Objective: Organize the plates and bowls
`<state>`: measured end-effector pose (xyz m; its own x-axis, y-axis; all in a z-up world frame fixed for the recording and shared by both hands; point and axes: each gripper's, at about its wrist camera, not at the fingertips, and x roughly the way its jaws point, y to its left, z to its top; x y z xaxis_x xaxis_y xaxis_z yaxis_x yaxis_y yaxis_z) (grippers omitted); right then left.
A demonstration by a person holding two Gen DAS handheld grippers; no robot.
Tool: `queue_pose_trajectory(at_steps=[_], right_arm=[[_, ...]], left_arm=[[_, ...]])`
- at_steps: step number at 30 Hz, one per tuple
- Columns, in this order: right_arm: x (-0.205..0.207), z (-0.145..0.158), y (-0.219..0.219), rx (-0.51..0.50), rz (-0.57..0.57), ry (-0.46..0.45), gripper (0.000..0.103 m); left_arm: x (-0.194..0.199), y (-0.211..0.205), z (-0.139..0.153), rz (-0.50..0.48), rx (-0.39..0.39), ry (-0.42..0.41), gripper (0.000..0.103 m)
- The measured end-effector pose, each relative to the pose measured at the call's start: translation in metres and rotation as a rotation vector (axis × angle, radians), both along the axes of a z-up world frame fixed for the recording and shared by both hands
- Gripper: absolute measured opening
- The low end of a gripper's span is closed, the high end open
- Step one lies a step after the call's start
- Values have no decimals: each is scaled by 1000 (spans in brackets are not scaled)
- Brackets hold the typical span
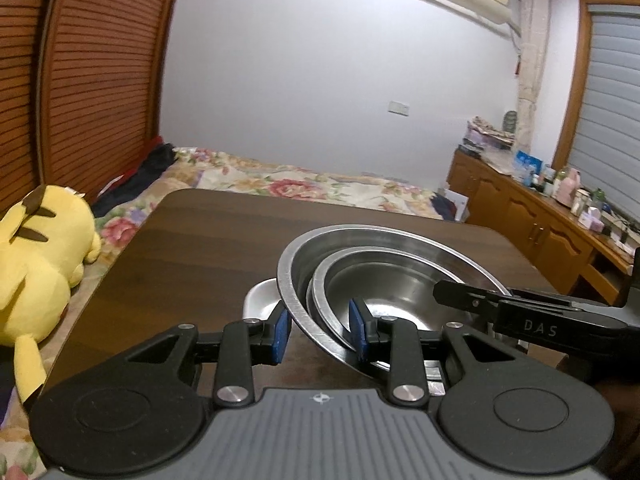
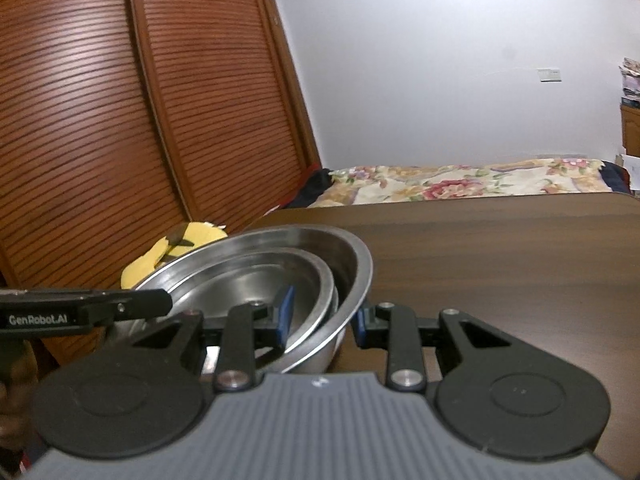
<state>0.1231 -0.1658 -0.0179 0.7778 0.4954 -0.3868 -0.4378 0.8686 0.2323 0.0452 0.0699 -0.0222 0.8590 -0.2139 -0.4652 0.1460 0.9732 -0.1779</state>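
Observation:
A large steel bowl (image 1: 384,240) with smaller steel bowls (image 1: 384,292) nested in it sits tilted over the dark wooden table (image 1: 192,240). My left gripper (image 1: 320,328) is shut across the stack's near wall, one blue pad outside and one inside. In the right wrist view the same large bowl (image 2: 344,264) has my right gripper (image 2: 323,318) shut across its opposite wall. Each gripper's finger shows in the other's view. A small pale dish (image 1: 260,296) lies on the table, partly under the big bowl's left rim.
A yellow plush toy (image 1: 36,264) lies on the flowered bed (image 1: 280,184) left of the table. Louvred wooden doors (image 2: 120,120) stand behind it. A wooden cabinet (image 1: 540,220) crowded with small items runs along the right wall.

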Motion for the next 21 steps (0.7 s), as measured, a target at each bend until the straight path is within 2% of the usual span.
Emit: queue_pose_trajectory(at_steps=[14, 21], right_arm=[[3, -8, 21, -38, 28, 22, 32], [3, -8, 27, -59, 40, 19, 34]], left_arm=[[3, 14, -15, 45, -7, 34, 34], [5, 17, -17, 48, -3, 20, 34]])
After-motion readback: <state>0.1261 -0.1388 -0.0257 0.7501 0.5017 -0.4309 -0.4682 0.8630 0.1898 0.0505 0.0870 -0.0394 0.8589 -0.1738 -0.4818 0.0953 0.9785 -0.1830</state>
